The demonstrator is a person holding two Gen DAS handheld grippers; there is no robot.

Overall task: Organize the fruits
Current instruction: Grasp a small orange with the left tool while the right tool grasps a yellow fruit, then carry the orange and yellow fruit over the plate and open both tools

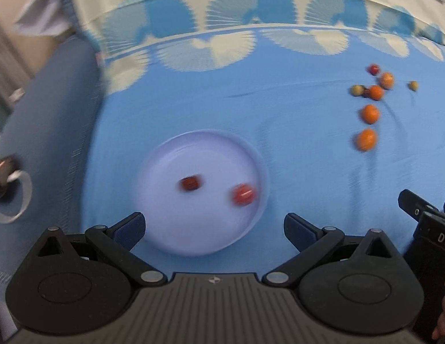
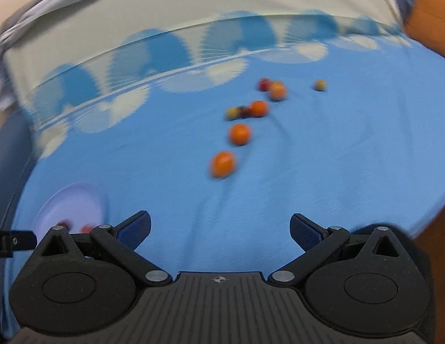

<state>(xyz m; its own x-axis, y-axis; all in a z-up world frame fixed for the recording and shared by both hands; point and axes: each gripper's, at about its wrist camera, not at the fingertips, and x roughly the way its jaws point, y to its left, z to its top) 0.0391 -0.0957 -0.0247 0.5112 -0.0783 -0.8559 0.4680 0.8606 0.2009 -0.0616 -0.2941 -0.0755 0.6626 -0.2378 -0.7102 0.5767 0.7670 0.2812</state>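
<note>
The left gripper (image 1: 213,230) hangs over the near rim of the pale plate (image 1: 165,229), jaws spread wide and empty. Two red fruits (image 1: 242,195) lie on the plate. The right gripper (image 2: 219,233), just as wide and empty, sits to the right of the plate, facing the loose fruits (image 2: 239,134) scattered on the blue cloth (image 2: 337,172) well beyond the plate.

The fruits are round and the cloth is soft and creased, so a careless nudge could send one rolling off the edge.

Blur smears everything: the small dark fruit beside the yellowish one is hard to identify. The plate is half cut off in the right view.
</note>
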